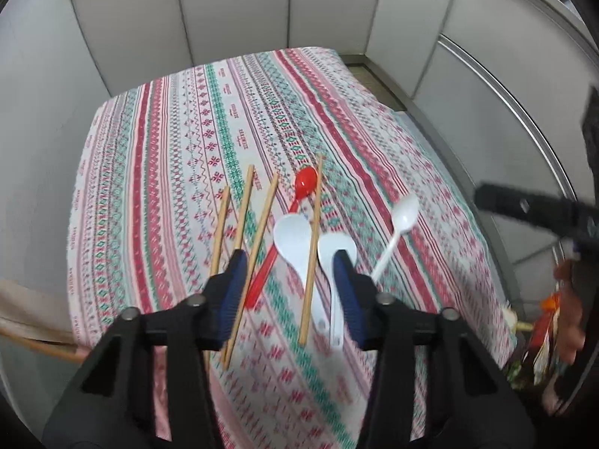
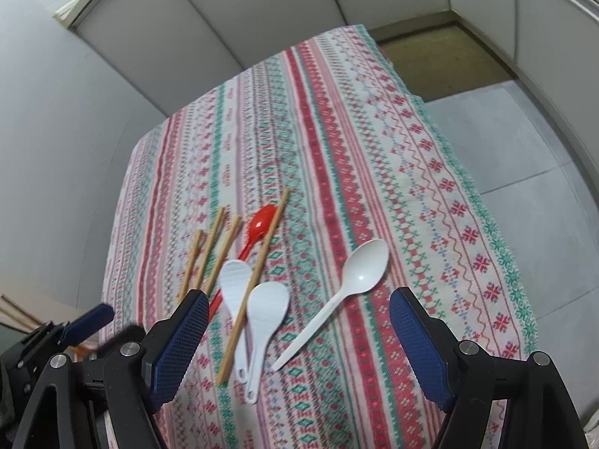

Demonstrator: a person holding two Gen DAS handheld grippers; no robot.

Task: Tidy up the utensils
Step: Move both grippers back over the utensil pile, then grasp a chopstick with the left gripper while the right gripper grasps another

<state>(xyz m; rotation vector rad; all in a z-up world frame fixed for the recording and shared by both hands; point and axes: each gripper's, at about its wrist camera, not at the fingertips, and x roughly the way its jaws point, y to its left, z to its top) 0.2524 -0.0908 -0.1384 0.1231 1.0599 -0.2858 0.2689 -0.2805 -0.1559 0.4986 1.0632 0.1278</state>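
Note:
Several wooden chopsticks [image 1: 245, 205] [image 2: 213, 250] lie side by side on the patterned tablecloth [image 1: 187, 131]. To their right lies a red spoon [image 1: 305, 183] [image 2: 262, 220]. Nearer me are two white rice paddles [image 1: 292, 235] [image 2: 267, 307], with one chopstick [image 1: 312, 247] lying between them. A white plastic spoon [image 1: 404, 213] [image 2: 365, 265] lies apart on the right. My left gripper [image 1: 290, 262] hovers open over the red spoon's handle and the paddles, gripping nothing. My right gripper [image 2: 299, 295] stands wide open above the paddles and the white spoon, empty.
Grey partition panels [image 1: 232, 11] wall in the table's far and left sides. Its right edge drops to grey floor [image 2: 524, 142]. The other gripper's blue pad [image 2: 90, 318] shows at the right wrist view's left. Blurred colourful items [image 1: 546, 329] sit low on the right.

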